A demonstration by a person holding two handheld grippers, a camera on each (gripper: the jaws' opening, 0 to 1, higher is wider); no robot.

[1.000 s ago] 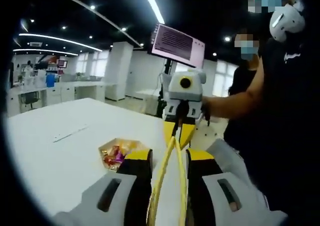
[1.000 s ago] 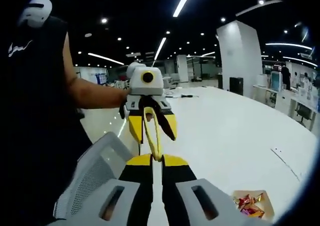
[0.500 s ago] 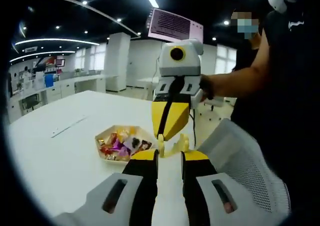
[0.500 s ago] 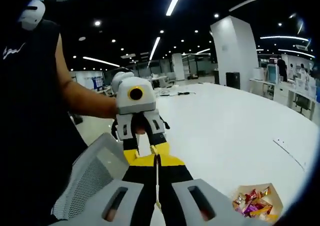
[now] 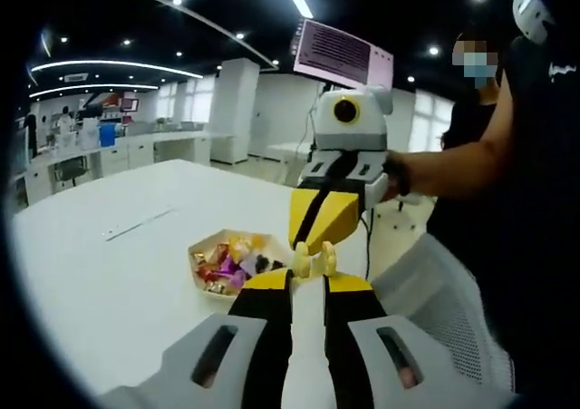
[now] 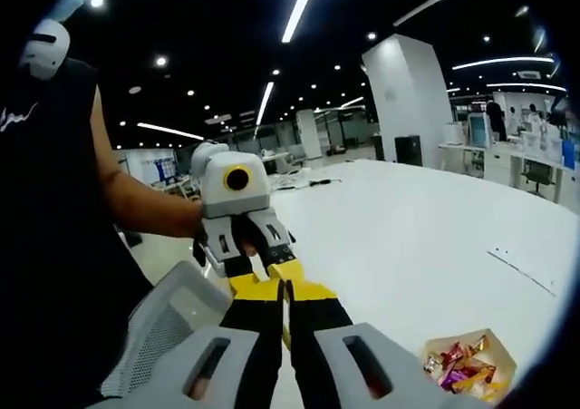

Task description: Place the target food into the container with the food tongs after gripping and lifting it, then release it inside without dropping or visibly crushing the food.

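Grippers meet tip to tip above a white table (image 5: 109, 273). The left gripper (image 5: 308, 282) has its jaws nearly closed on the yellow tongs (image 5: 313, 260), whose two ends poke out between them. Facing it, the right gripper (image 6: 285, 293) also has its jaws almost together on the tongs (barely visible there). A tray of wrapped candies (image 5: 231, 262) sits just left of the left jaws; in the right gripper view it lies right of the jaws.
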